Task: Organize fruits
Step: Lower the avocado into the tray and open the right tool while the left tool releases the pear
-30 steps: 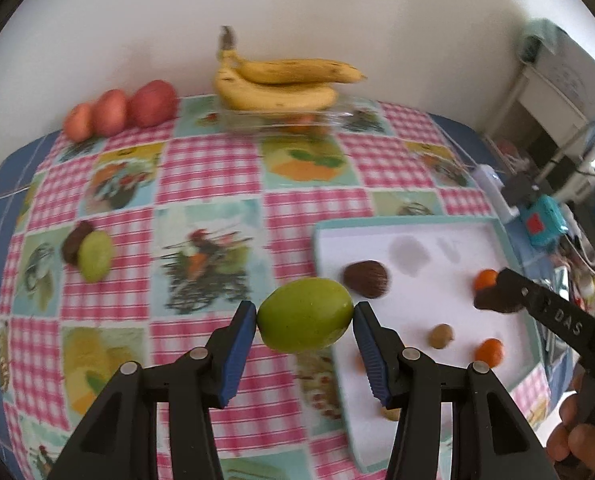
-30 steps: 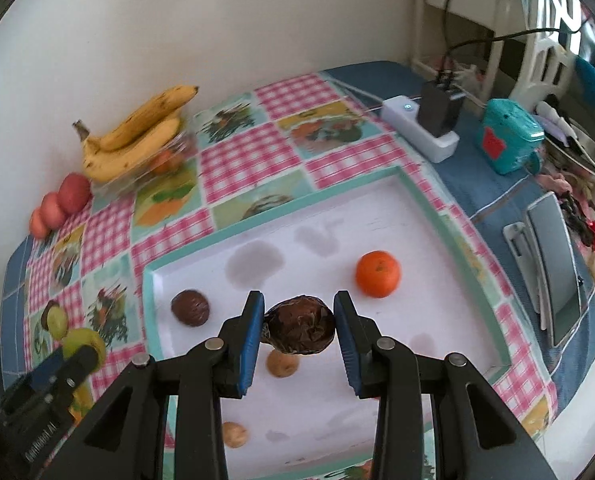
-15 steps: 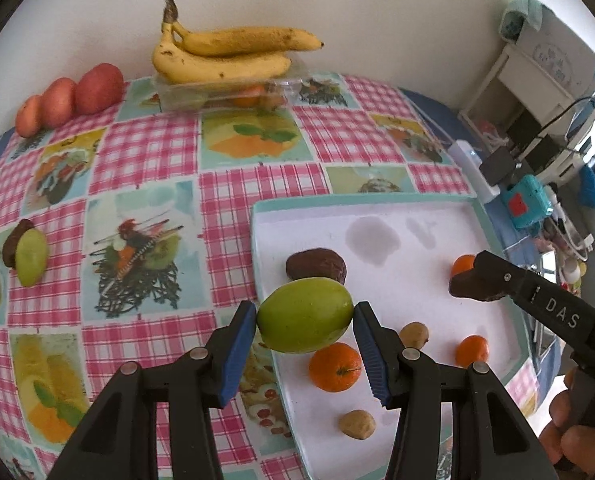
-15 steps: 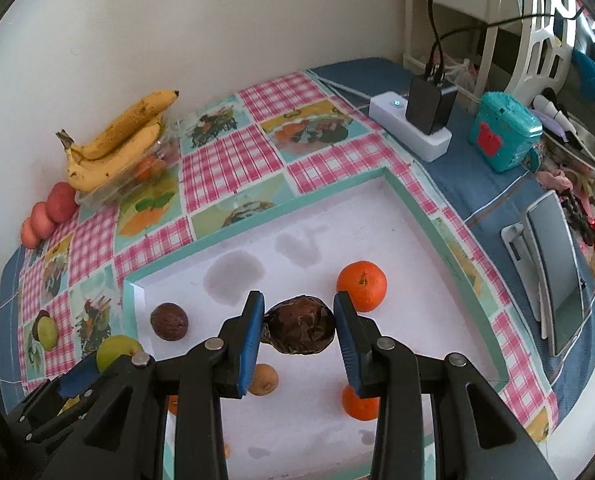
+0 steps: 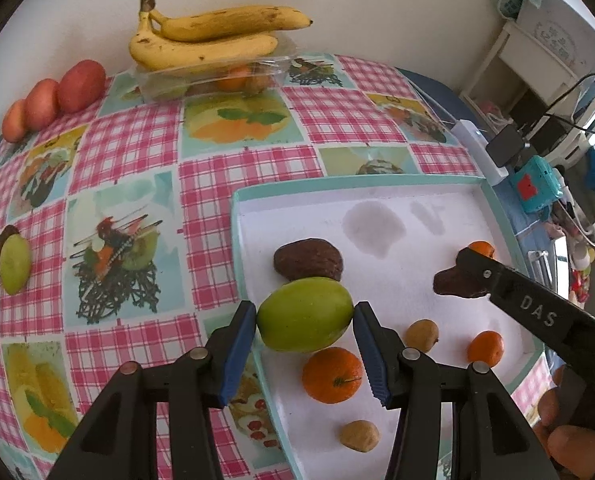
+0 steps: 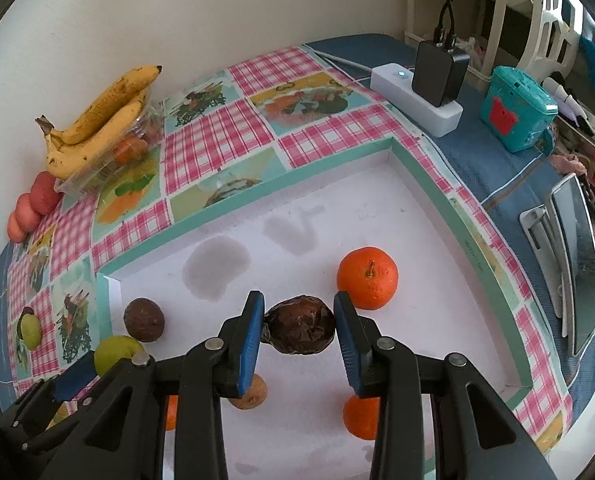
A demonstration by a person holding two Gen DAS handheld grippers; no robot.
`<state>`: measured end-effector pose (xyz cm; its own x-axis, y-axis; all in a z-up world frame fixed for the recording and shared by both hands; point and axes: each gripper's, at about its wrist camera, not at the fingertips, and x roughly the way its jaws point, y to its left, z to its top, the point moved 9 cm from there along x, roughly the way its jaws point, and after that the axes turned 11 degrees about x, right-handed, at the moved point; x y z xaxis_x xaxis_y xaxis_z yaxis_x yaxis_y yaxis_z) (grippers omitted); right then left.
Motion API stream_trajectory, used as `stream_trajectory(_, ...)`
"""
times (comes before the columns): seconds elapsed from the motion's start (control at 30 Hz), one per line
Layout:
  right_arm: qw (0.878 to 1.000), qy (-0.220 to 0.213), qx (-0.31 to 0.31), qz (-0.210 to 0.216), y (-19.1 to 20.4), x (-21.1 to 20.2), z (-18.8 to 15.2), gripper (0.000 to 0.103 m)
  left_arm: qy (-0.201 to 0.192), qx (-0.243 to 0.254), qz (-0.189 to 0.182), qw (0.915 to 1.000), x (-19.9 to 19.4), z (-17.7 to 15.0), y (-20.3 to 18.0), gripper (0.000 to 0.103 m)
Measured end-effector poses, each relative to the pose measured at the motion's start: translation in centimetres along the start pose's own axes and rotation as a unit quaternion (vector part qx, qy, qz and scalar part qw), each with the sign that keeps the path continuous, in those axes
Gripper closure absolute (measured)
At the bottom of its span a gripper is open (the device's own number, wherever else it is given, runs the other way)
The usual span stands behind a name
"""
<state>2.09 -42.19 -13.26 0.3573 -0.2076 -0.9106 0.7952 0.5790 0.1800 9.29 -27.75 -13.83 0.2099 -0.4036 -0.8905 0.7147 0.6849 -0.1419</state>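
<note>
Left hand-held gripper: blue pads clamped on a green fruit, held over the left rim of the tray. Right hand-held gripper: clamped on a wrinkled dark brown fruit, above the tray floor near centre.

Surface: pink-checked tablecloth with fruit pictures, against a white wall. At 2 o'clock in the right wrist view: white power strip with a black charger, teal box.

Counts, left wrist view. In the tray: 3 oranges, 2 small tan fruits, 1 loose dark brown fruit. On the cloth: 2 bananas atop a clear container at 12 o'clock, 3 red fruits at 10 o'clock, 1 green fruit touching a dark one at 9 o'clock.
</note>
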Motion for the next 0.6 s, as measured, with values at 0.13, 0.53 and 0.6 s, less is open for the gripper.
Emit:
stream_trajectory(0.13,1.0,0.002,0.001,-0.004,-0.1,0.4,0.0,0.065,0.003,0.012,-0.001,0.9999,0.4,0.1,-0.6,0.05)
stream_trajectory(0.53,1.0,0.004,0.004,-0.009,-0.4,1.1,0.2,0.065,0.018,0.02,-0.001,0.9996,2.1,0.0,-1.2,0.05)
stream_trajectory(0.6,1.0,0.003,0.005,-0.009,-0.4,1.1,0.2,0.065,0.018,0.02,0.0,0.9996,2.1,0.0,-1.2,0.05)
